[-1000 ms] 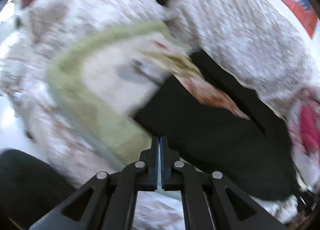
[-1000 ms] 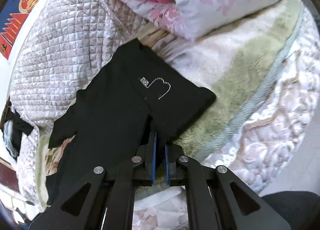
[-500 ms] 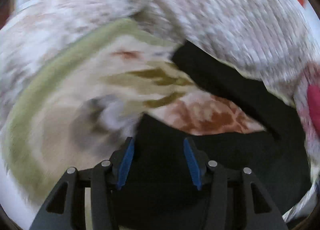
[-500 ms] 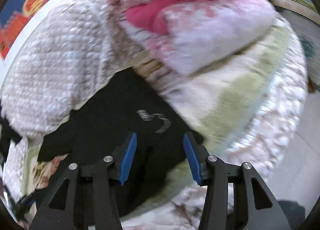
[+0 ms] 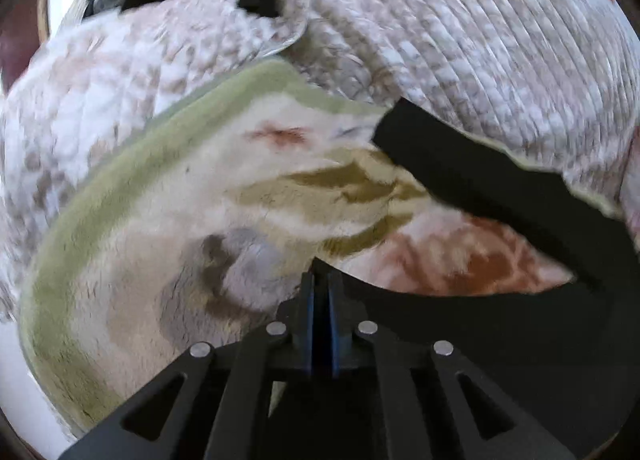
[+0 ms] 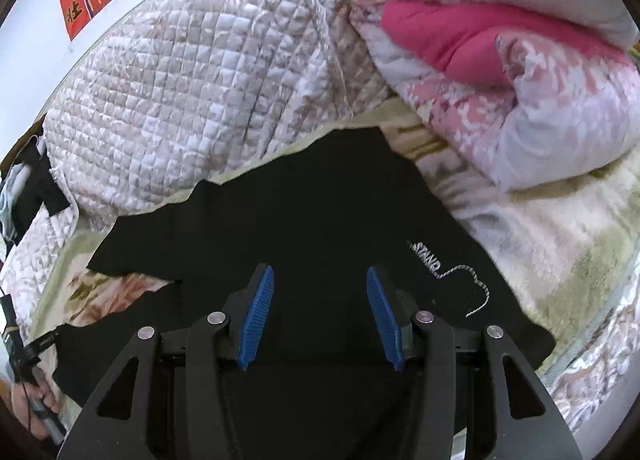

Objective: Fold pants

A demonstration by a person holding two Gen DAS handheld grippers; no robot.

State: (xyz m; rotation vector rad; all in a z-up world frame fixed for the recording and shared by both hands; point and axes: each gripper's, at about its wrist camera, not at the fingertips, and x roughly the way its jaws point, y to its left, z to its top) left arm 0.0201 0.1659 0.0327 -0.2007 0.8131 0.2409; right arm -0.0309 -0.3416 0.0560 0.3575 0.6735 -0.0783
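Black pants [image 6: 312, 212] lie spread on a plush blanket, with a white printed logo [image 6: 448, 272] near the right hip. My right gripper [image 6: 320, 280] hovers open over the pants' upper part, with only flat cloth under its blue pads [image 6: 256, 320]. In the left wrist view one leg [image 5: 460, 168] runs off to the upper right. The near leg [image 5: 500, 324] ends at my left gripper [image 5: 320, 280]. Its jaws are closing, and a peak of black cloth is pinched between them.
A cream and floral plush blanket with a green border [image 5: 120, 180] covers the bed. A quilted beige spread [image 6: 180, 100] is bunched behind the pants. A pink floral duvet [image 6: 500, 80] lies at the right. A person's hand [image 6: 28, 408] shows at the lower left.
My left gripper opened over the near leg's end and has closed on its edge. My right gripper let go of the pants, opened, and moved up over their upper part.
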